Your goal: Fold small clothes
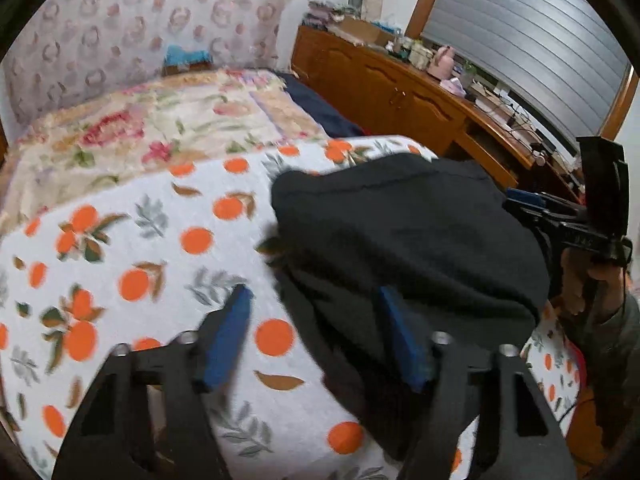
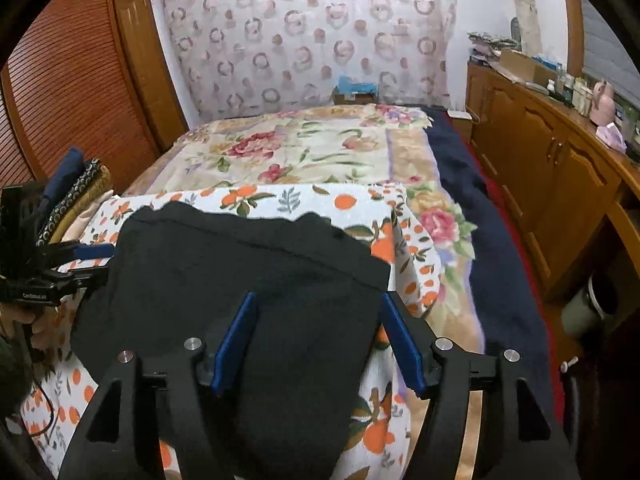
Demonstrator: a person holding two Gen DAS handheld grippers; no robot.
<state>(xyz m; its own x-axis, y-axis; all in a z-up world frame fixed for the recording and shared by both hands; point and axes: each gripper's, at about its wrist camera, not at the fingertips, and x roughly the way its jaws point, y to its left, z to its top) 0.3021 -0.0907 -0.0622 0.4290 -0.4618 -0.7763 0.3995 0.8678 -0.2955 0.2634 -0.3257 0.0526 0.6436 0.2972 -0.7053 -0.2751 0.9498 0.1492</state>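
Observation:
A black garment (image 1: 400, 232) lies folded on a white sheet printed with oranges (image 1: 132, 248). In the left wrist view my left gripper (image 1: 314, 290) is open over the garment's left edge. One blue pad is above the sheet and the other is above the black cloth, and neither presses on it. The right gripper (image 1: 516, 210) shows at the garment's far right, with a hand behind it. In the right wrist view my right gripper (image 2: 318, 298) hangs open over the near right part of the garment (image 2: 240, 264), holding nothing. The left gripper (image 2: 96, 264) sits at the garment's left edge.
The orange-print sheet (image 2: 416, 264) covers a floral blanket (image 2: 304, 148) on a bed. A navy blanket (image 2: 492, 240) runs along the bed's right side. Beyond it stands a wooden cabinet (image 2: 560, 176) with clutter on top. A pile of folded clothes (image 2: 76, 188) lies left, by a slatted wooden door (image 2: 68, 80).

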